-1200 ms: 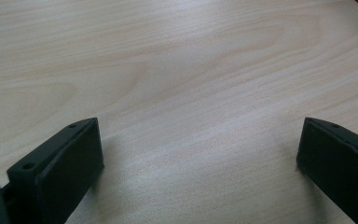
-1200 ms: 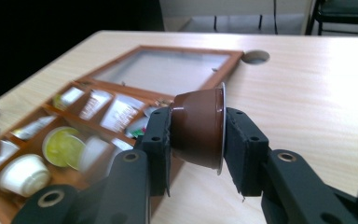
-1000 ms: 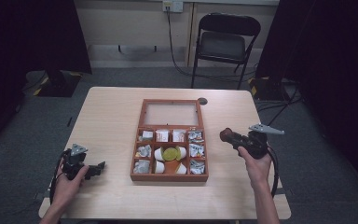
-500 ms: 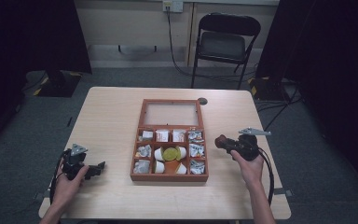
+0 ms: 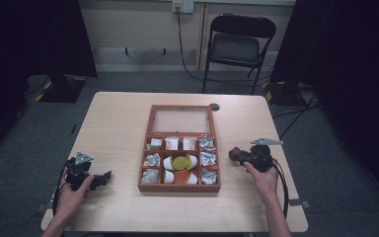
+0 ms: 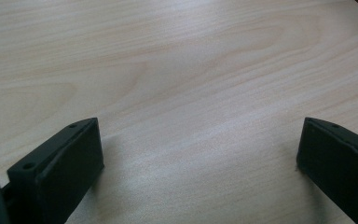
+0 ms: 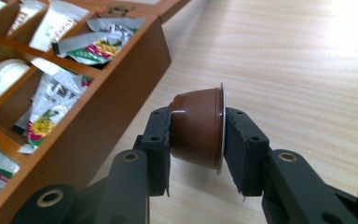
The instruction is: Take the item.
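Right gripper view has the right tool (image 7: 196,135) pinching a brown coffee capsule (image 7: 198,127) by its base and foil lid, just beside the wooden box (image 7: 107,112) and above the tabletop (image 7: 298,70). Across the box, the left tool (image 6: 196,154) sits with jaws spread wide over bare tabletop, holding nothing.

A brown coffee capsule (image 7: 198,128) lay on its side, clamped just right of the wooden box (image 7: 116,100).
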A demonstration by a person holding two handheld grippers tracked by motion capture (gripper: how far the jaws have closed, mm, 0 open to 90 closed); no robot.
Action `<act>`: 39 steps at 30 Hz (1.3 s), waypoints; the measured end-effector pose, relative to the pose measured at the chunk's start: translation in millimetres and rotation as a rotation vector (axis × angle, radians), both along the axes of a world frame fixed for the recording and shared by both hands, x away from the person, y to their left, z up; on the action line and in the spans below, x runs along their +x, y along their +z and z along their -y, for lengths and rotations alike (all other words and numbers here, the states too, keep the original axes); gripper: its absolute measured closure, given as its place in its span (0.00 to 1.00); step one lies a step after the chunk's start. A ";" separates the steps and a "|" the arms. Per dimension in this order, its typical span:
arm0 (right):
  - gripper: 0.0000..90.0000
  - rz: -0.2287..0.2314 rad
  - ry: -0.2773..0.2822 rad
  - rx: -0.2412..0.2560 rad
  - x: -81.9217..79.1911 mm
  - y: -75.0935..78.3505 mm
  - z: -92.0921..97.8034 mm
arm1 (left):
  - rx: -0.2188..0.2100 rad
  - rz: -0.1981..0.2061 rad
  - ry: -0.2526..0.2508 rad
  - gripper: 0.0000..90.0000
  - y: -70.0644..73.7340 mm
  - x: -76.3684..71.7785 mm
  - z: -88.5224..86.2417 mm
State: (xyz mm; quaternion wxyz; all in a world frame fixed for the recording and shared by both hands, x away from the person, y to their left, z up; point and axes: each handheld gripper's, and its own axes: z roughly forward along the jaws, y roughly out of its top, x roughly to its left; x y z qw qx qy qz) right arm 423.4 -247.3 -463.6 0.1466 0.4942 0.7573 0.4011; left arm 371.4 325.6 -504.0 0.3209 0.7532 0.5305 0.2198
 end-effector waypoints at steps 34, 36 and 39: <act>0.45 0.021 -0.003 0.080 -4.2 7.2 3.5 | -0.001 0.000 0.001 0.00 0.0 -0.1 0.1; 0.44 0.024 -0.003 0.087 -6.4 9.3 5.6 | -0.001 0.000 0.001 0.00 0.0 -0.1 0.2; 0.43 0.025 -0.011 0.088 -10.0 12.2 9.2 | -0.001 0.000 0.001 0.00 0.0 -0.1 0.1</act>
